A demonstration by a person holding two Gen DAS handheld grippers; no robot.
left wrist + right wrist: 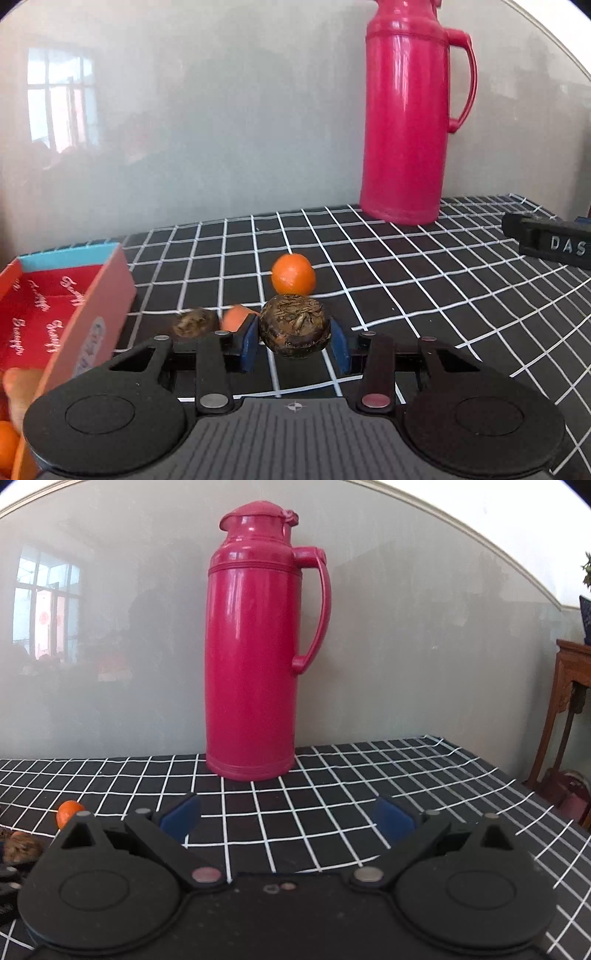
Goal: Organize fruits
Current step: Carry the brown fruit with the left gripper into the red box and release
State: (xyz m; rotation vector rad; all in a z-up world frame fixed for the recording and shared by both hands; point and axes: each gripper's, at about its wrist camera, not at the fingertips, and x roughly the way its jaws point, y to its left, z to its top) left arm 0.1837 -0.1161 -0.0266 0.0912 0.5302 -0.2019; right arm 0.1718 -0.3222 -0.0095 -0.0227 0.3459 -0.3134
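In the left wrist view my left gripper (294,341) has its blue pads on either side of a dark brown, rough-skinned fruit (294,331); the left pad touches it and a small gap shows at the right pad. An orange (293,274) lies just behind it. A second brown fruit (195,322) and an orange piece (236,318) lie to the left. A red box (79,317) at left holds oranges (7,439). My right gripper (286,819) is open and empty over the cloth; the orange (68,811) and a brown fruit (22,845) show at its far left.
A tall pink thermos (406,122) stands at the back of the black checked tablecloth (424,280), also in the right wrist view (255,657). The other gripper (550,240) lies at the right. A wooden stand (569,716) is beyond the table's right edge. A glossy wall is behind.
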